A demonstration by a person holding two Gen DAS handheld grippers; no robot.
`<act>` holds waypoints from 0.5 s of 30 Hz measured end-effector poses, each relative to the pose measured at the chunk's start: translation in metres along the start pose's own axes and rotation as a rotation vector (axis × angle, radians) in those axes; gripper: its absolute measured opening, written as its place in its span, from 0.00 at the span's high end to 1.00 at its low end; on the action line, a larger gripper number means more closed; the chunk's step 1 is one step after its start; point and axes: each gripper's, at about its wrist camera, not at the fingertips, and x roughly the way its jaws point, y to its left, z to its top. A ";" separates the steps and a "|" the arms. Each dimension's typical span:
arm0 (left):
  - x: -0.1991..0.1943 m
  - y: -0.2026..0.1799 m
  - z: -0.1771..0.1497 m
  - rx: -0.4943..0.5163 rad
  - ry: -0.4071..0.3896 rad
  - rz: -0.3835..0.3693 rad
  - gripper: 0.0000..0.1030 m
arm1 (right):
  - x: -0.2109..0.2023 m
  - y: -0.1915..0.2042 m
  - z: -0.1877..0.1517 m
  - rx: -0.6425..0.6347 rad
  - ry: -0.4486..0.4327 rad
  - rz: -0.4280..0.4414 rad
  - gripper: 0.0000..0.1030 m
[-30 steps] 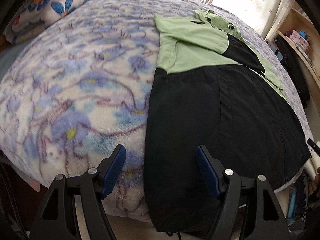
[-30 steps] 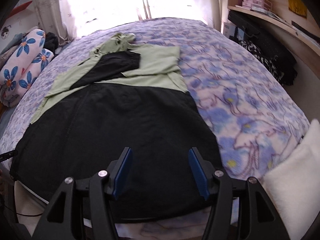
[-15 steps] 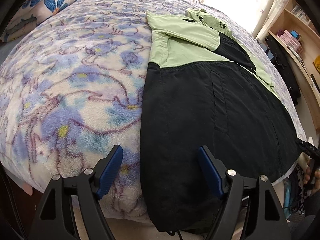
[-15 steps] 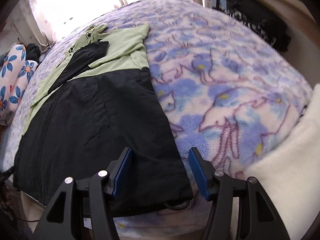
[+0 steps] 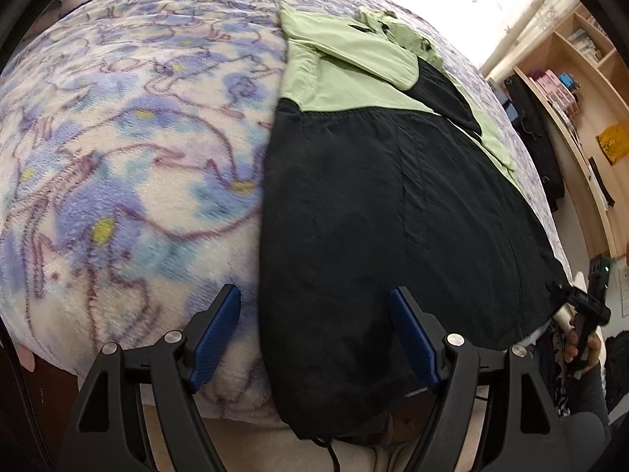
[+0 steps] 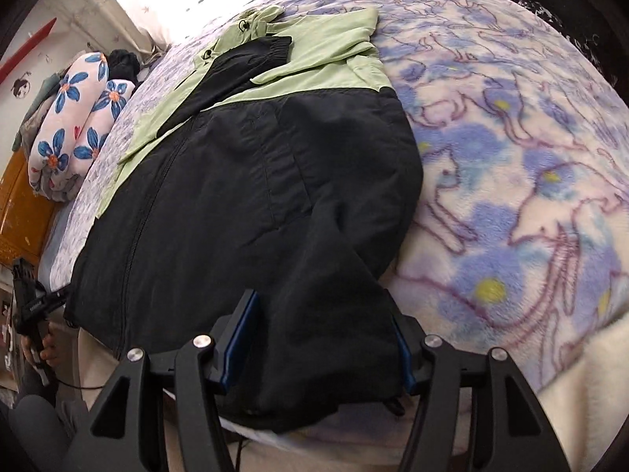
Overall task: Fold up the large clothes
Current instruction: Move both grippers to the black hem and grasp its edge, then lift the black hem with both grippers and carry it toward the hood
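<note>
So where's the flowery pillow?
In the right wrist view the flowery pillow lies at the far left, beside the bed's blanket, left of the jacket.

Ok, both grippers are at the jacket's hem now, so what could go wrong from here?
1. The left gripper straddles only the jacket's side edge, so closing may also pinch the fleece blanket.
2. The hem bunches between the right gripper's jaws; it may catch one layer only.
3. The folded sleeve lies loose on top and may slide when the hem lifts.

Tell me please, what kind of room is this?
Most likely a bedroom at home: a bed under a fleece blanket, a jacket spread on it, rolled floral bedding beside, and wooden shelves along the wall.
</note>
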 end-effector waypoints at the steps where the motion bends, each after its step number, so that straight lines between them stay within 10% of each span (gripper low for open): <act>1: 0.001 -0.002 -0.001 0.010 0.011 -0.009 0.27 | 0.001 0.000 0.000 0.007 -0.003 0.004 0.43; 6: 0.006 -0.012 -0.005 0.034 0.038 -0.002 0.27 | 0.001 -0.002 -0.003 0.044 -0.032 0.006 0.70; 10: 0.007 -0.020 -0.002 0.020 0.048 0.047 0.88 | 0.001 0.016 0.001 0.009 -0.049 -0.067 0.81; 15: -0.011 -0.023 0.005 -0.067 -0.017 0.026 0.94 | -0.014 0.030 0.004 -0.030 -0.081 -0.120 0.85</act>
